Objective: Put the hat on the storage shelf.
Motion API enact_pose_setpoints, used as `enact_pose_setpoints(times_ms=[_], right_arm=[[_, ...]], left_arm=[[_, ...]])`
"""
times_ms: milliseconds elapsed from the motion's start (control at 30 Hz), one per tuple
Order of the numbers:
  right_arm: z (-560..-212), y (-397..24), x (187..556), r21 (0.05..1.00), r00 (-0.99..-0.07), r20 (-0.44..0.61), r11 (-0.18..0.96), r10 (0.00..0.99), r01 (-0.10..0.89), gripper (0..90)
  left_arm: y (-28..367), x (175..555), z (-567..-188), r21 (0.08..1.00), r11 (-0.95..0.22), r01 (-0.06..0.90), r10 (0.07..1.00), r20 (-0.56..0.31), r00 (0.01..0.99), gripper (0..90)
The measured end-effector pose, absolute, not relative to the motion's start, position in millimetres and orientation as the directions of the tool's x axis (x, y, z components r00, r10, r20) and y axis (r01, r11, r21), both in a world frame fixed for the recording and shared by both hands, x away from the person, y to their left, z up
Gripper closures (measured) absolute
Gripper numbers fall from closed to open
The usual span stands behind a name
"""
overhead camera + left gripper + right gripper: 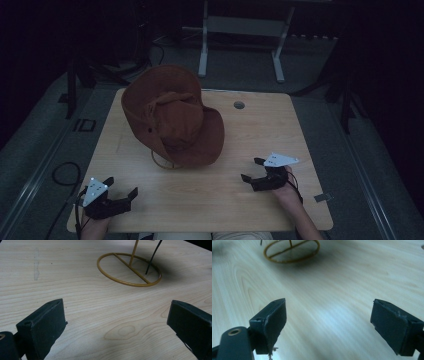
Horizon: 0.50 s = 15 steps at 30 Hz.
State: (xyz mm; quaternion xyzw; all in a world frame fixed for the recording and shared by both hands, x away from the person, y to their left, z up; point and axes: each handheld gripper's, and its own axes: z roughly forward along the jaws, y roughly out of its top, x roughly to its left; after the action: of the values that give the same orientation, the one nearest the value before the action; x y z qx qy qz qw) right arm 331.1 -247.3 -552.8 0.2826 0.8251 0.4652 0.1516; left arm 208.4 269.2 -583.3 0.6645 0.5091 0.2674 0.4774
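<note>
Hat (172, 117), brown, perched on gold wire stand (129, 269) mid-table (210, 200); nearer the person than the stand, left gripper (121, 192) and right gripper (251, 169), jaws wide, empty.

Left gripper (121, 194) low at the near left corner, fingers (42, 325) spread wide, nothing between them. Right gripper (253, 170) at the near right, held in a hand (286, 186), angled inward, fingers (270, 322) equally wide apart, empty. Both forearms entering from the bottom edge.
</note>
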Motion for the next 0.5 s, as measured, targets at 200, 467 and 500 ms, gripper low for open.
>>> enact_pose_setpoints(times_ms=[200, 467, 500], right_arm=[[-559, -270, 317, 0.861, -0.77, 0.012, 0.385, 0.638, 0.332, 13.5], [-562, -296, 306, 0.858, -0.744, 0.01, 0.377, 0.668, 0.35, 13.5], [-563, -301, 304, 0.859, -0.737, 0.016, 0.368, 0.675, 0.355, 13.5]], left_arm=[[269, 208, -583, 0.906, -0.027, 0.422, 0.931, -0.132, 0.341, 2.2], [269, 208, -583, 0.905, -0.028, 0.424, 0.931, -0.13, 0.34, 2.2], [269, 208, -583, 0.905, -0.028, 0.425, 0.931, -0.131, 0.34, 2.2]])
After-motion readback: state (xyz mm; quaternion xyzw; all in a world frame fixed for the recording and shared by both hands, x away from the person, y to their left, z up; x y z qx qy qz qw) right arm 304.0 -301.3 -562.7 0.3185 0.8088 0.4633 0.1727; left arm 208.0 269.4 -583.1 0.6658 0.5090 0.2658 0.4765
